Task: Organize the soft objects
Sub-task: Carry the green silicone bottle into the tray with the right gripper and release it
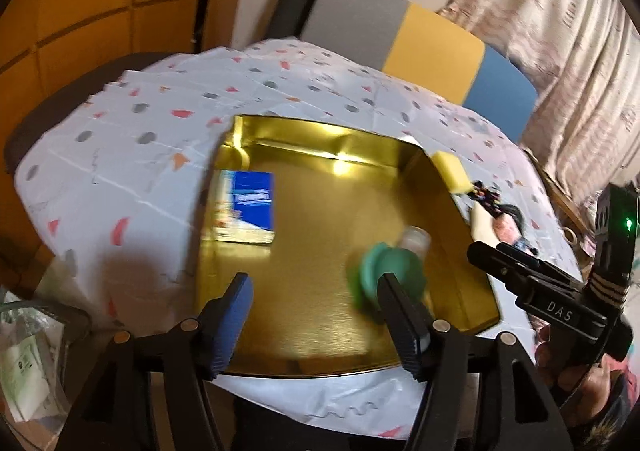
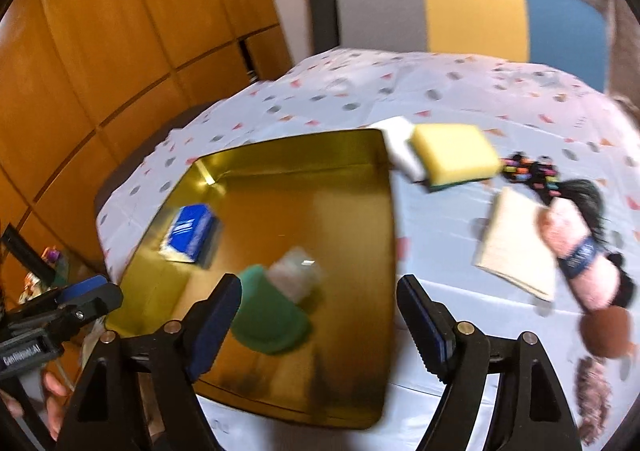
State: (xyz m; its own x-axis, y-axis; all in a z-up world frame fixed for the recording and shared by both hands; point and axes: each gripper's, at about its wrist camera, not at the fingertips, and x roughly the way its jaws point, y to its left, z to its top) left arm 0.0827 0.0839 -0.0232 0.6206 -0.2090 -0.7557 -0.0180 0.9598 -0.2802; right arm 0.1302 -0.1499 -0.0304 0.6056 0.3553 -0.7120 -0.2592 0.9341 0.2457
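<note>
Warm, dim indoor light, yellowish cast in both views. Heavy motion blur: the green object (image 1: 394,271) and clear bottle (image 2: 296,271) smeared, the spotted cloth (image 2: 460,91) print streaked in the right wrist view. Glare hotspot on the gold tray's far wall (image 1: 340,167); its floor mirrors the room. Soft shadow on the cloth at left in the left wrist view. Strong fisheye bending, black vignette corners. Near claw arms sharper than the background.

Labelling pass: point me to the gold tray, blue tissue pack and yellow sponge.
gold tray (image 2: 340,155), right wrist view, far rim.
blue tissue pack (image 2: 192,233), right wrist view, top face.
yellow sponge (image 2: 454,149), right wrist view, top face.
</note>
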